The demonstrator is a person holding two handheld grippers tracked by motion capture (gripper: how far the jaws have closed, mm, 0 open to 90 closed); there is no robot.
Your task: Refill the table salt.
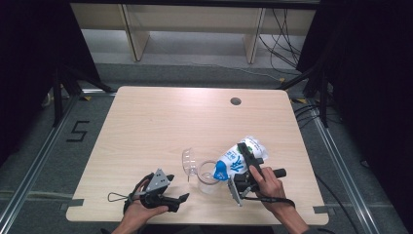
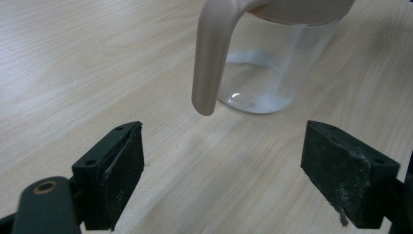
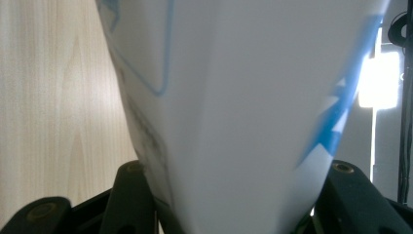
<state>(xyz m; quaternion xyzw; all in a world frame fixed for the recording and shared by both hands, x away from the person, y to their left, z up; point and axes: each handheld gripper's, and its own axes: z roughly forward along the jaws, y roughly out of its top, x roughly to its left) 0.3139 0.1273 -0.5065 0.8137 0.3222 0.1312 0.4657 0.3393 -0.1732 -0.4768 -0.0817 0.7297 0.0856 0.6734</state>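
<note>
1. Nearest to us, at the near edge of the bench (image 1: 146, 117), our left tool (image 1: 181, 198) rests low in the left hand, its jaws standing wide apart with nothing between them.
2. In the left gripper view those released jaws face a clear jug (image 2: 272, 63) with a beige handle (image 2: 209, 58); the jug stands on the bench just beyond them, untouched.
3. Our right tool (image 1: 242, 163) is clenched on a white and blue pouch (image 1: 238, 158), with the jaws pressed against both of its sides in the right gripper view.
4. The pouch is tipped over, its blue spout end (image 1: 220, 170) low and at the jug's (image 1: 208, 176) mouth, near the middle of the bench and a little to the right.
5. A clear lid-like piece (image 1: 189, 161) lies on the bench just left of the jug.
6. We judge the pour to be under way: a thin white layer sits at the bottom of the jug, so only a little has gone in.
7. What is left, as we read it, is to finish emptying the pouch, set it down, and likely close the jug.
</note>
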